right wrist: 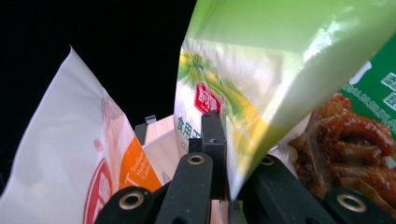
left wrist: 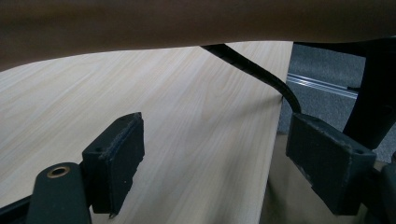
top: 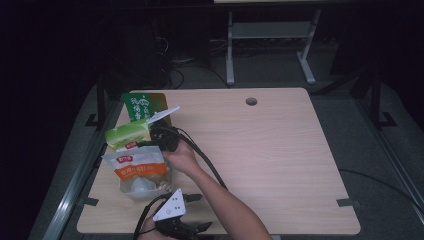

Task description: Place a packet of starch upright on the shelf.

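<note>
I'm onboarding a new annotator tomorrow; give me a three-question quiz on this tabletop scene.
1. True or false: the right gripper is shut on the light green plastic pouch.
2. What state is the left gripper in? A) open, nothing between its jaws B) shut on a cable C) shut on a bag
3. Fill in: the white and orange plastic bag stands in a clear plastic ____ on the pale wooden table.

Key: 1 true; 2 A; 3 container.
</note>
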A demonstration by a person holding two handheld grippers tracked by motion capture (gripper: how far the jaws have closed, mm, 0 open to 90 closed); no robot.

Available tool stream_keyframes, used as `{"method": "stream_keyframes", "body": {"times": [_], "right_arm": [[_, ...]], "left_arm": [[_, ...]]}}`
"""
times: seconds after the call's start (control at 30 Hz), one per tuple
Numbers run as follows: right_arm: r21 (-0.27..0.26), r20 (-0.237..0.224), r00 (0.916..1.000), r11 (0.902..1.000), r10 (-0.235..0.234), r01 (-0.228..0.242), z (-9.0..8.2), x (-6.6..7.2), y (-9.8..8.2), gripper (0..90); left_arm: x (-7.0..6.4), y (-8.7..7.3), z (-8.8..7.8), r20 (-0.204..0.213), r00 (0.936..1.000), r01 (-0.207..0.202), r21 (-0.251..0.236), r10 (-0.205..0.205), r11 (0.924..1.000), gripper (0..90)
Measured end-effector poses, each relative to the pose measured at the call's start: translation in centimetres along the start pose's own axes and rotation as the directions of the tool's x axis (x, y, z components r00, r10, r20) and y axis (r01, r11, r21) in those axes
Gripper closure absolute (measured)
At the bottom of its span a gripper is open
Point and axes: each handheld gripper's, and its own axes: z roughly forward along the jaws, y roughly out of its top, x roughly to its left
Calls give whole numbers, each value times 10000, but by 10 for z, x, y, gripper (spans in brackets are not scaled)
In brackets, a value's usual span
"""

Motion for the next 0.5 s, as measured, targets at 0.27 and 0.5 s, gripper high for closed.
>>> {"method": "stream_keyframes", "body": {"times": [0.27, 0.5], "right_arm": [[217, 108, 9999, 9998, -5, 2, -7, -3, -8, 900], [421, 194, 9998, 9991, -19, 11, -10, -8, -16, 900]], "left_arm": [[0, 0, 0, -44, 10000, 25, 12, -25, 10000, 191], [1, -1, 1, -63, 10000, 47, 95, -46, 9999, 191]]}}
